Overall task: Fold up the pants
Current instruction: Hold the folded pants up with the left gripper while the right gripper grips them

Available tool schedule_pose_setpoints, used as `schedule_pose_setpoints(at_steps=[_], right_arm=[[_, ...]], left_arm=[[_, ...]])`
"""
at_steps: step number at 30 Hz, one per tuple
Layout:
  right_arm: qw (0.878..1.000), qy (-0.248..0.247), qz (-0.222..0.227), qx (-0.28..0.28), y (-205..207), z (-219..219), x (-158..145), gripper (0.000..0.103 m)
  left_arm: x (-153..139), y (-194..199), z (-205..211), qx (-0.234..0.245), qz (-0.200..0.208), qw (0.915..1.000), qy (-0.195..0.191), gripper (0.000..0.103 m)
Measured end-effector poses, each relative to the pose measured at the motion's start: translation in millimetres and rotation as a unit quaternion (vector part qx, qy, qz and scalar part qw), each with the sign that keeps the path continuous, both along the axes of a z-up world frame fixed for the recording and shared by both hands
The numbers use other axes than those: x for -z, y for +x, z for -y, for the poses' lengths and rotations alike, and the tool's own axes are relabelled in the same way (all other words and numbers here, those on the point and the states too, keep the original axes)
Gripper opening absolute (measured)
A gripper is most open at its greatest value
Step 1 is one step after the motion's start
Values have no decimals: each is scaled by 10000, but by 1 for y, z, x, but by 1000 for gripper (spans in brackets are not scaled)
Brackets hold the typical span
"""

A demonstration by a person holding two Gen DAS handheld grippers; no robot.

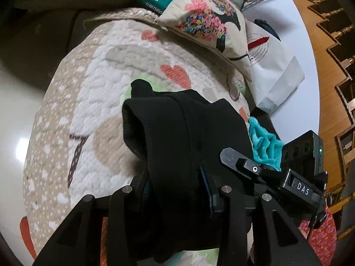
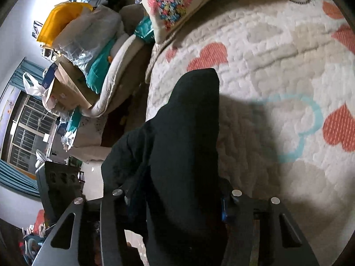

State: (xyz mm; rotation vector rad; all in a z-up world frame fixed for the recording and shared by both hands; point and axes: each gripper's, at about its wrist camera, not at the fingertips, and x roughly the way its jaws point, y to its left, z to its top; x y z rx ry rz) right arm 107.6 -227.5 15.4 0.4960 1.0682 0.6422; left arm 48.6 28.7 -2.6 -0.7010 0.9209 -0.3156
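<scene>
While bunched black pants fill lower centre of the left wrist view, left gripper is clamped on them above a heart-print quilt; cushion upper right. Right wrist view: right gripper likewise pinches the pants, centre frame, over the quilt; cushion at top.

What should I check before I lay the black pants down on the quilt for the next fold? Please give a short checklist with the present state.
1. Left tool grips black pants: ok.
2. Right tool grips pants: ok.
3. Pants lifted off the quilt: ok.
4. Fabric flat between both tools: not ok, bunched.
5. Patterned pillow apart from landing area: ok.
6. Legs aligned: cannot tell.
</scene>
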Motion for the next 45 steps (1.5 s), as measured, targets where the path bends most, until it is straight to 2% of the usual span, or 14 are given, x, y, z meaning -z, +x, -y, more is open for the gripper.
schedule_pose_setpoints(at_steps=[6,17,31,36,45], right_arm=[[9999,70,93,121,16,4,-9,57],[9997,46,125,182,37,3,-10,57],[9996,141,172,188,44,8,-8,57],[9996,143,211,138,49,8,-9,57],[9995,135,263,120,56,12,-11,57]], left_arm=[[-8,16,1,-159,88,9998,-51,37],[-15,34,11,-331,146,9987,362,37],[-30,34,28,-415,415,9905,1244,36],[-37,33,38,-456,581,9837,1640,36],[-41,36,55,-490,742,9751,2031,36]])
